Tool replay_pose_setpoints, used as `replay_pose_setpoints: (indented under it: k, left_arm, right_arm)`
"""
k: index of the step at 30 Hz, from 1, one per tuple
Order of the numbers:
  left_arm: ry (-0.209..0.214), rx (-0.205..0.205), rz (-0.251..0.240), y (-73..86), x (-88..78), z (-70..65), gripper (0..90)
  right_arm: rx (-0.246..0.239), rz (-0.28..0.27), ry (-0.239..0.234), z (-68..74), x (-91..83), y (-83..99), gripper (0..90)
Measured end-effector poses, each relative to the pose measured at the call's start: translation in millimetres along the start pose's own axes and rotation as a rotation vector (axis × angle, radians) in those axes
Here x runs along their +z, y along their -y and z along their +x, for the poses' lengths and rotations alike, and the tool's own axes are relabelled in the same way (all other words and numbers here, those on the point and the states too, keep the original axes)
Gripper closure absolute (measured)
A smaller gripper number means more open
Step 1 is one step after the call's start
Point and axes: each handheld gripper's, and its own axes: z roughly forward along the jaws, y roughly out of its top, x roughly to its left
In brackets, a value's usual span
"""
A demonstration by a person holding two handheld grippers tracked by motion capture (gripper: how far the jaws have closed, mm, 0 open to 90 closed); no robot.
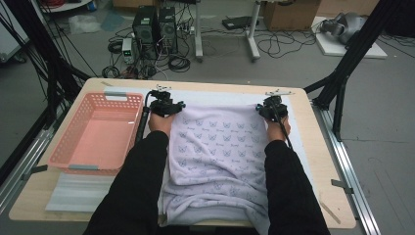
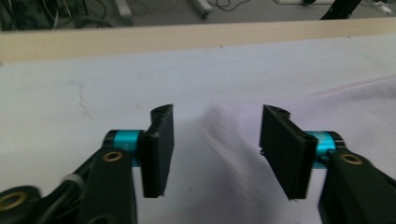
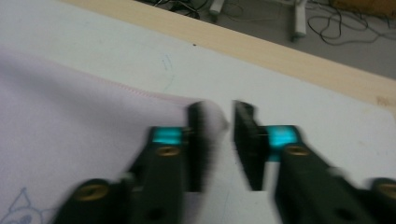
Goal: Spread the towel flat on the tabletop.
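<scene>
A pale lilac cloth [image 1: 218, 147] printed with small butterfly motifs lies spread flat on the white mat [image 1: 301, 147] that covers the worktop [image 1: 328, 191]. Its near end is bunched at the worktop's near edge, between the person's two dark sleeves.

The left tongs [image 1: 172, 105] sit at the cloth's far left corner. In the left gripper view they [image 2: 215, 140] stand spread wide over the mat, with a blurred streak of fabric [image 2: 224, 135] between the jaws and clear of both; the cloth's edge [image 2: 355, 93] lies to the right of them.

The right tongs [image 1: 266, 108] sit at the cloth's far right corner. In the right gripper view they [image 3: 219, 140] stand parted by a narrow gap. The cloth's stitched corner [image 3: 212, 114] lies at the inner face of the left jaw; blur hides whether it touches.

A pink plastic basket [image 1: 78, 142] stands on the worktop, left of the cloth and apart from it.
</scene>
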Motion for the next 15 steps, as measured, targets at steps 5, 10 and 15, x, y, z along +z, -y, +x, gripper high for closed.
replay_pose_setpoints:
  k: [5, 10, 15]
  left_arm:
    - [-0.013, 0.043, 0.014, 5.1, -11.2, -5.6, 41.1]
    - [-0.018, 0.039, -0.002, 6.8, -30.8, -10.2, 38.7]
    - [-0.012, 0.052, 0.001, 13.0, -43.0, -14.4, 39.6]
  right_arm:
    - [0.033, 0.011, -0.032, -6.2, -10.4, 5.6, 52.6]
    - [0.075, -0.018, -0.048, -11.7, -36.1, 10.7, 49.8]
    - [0.093, -0.031, -0.084, -13.6, -59.4, 15.0, 51.6]
